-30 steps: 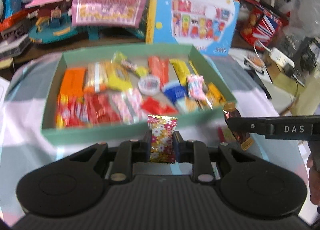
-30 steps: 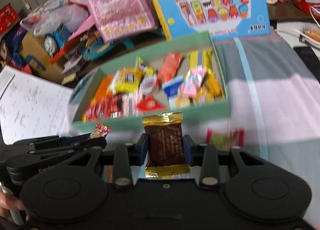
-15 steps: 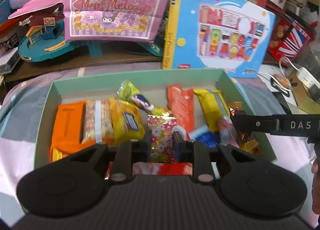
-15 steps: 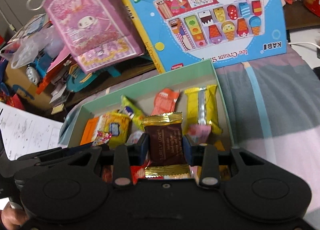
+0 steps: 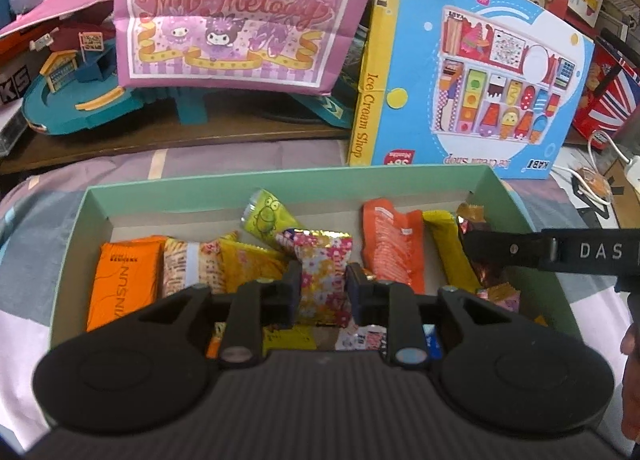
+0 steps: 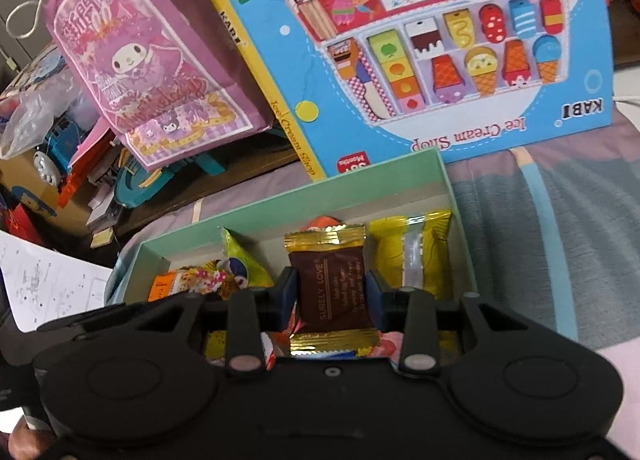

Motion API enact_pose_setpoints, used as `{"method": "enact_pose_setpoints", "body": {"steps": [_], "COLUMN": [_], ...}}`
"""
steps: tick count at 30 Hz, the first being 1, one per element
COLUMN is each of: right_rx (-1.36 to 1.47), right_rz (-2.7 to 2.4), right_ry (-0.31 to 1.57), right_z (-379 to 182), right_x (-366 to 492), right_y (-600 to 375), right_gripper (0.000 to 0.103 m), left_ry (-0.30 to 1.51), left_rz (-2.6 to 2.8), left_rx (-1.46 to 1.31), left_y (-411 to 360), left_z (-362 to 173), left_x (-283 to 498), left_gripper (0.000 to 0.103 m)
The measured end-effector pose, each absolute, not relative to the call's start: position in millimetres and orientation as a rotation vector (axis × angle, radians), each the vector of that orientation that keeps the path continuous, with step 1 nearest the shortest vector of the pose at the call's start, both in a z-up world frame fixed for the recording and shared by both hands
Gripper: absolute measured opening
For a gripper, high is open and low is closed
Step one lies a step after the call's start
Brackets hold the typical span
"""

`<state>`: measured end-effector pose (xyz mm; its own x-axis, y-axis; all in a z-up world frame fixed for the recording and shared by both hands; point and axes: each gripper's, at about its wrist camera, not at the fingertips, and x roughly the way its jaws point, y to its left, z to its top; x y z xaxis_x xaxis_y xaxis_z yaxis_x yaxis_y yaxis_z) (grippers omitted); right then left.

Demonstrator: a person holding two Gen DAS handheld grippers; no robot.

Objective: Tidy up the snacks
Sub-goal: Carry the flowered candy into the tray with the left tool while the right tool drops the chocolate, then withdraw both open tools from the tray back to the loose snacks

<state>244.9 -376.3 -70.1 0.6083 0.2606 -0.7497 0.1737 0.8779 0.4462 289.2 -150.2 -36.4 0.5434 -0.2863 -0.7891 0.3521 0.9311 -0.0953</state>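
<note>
A green snack box (image 5: 280, 184) lies on the cloth, holding several wrapped snacks. My left gripper (image 5: 323, 292) is shut on a floral-wrapped candy (image 5: 322, 276) and holds it over the box's middle. My right gripper (image 6: 331, 296) is shut on a brown and gold chocolate packet (image 6: 330, 288) over the box's right half (image 6: 304, 196). The right gripper also shows in the left wrist view (image 5: 520, 250) at the right, with the packet's gold end beside it. The left gripper shows at the lower left of the right wrist view.
Behind the box stand a blue Ice Cream Shop toy box (image 5: 480, 72) and a pink My Melody bag (image 5: 236, 12). A teal toy garage (image 5: 80, 100) sits at the back left. White papers (image 6: 44, 284) lie to the left. A cable and plug (image 5: 600, 176) lie at the right.
Both grippers have moved forward from in front of the box to over its inside, each still holding its snack.
</note>
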Motion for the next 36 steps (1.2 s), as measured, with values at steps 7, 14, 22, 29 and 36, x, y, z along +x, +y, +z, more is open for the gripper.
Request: {"method": "enact_pose_setpoints", "body": {"steps": [7,14,22,29,36], "right_rx": [0.522,0.526,0.517,0.513,0.559], "right_rz": [0.048,0.038,0.031,0.016,-0.004], "right_ry": [0.898,0.889,0.886,0.89,0.923], "right_z": [-61,-41,-20,-13,-24], "right_x": [232,208,173,131,92], "right_y": [-372,-370,-367,-372,-387], "right_gripper": [0.09,0.103,0.103,0.103,0.103], "left_ry": [0.89,0.912,0.907,0.916,0.972], "left_rz": [-0.325,-0.325,-0.334,-0.358,-0.386], "left_rx": [0.107,0.1,0.091,0.087,0.097], "left_y": [-152,-150,-147,-141,-140], "left_z": [-32,-22,-2,6,-10], "left_x": [278,257,223,182,143], "left_gripper": [0.103,0.103,0.103,0.103,0.103]}}
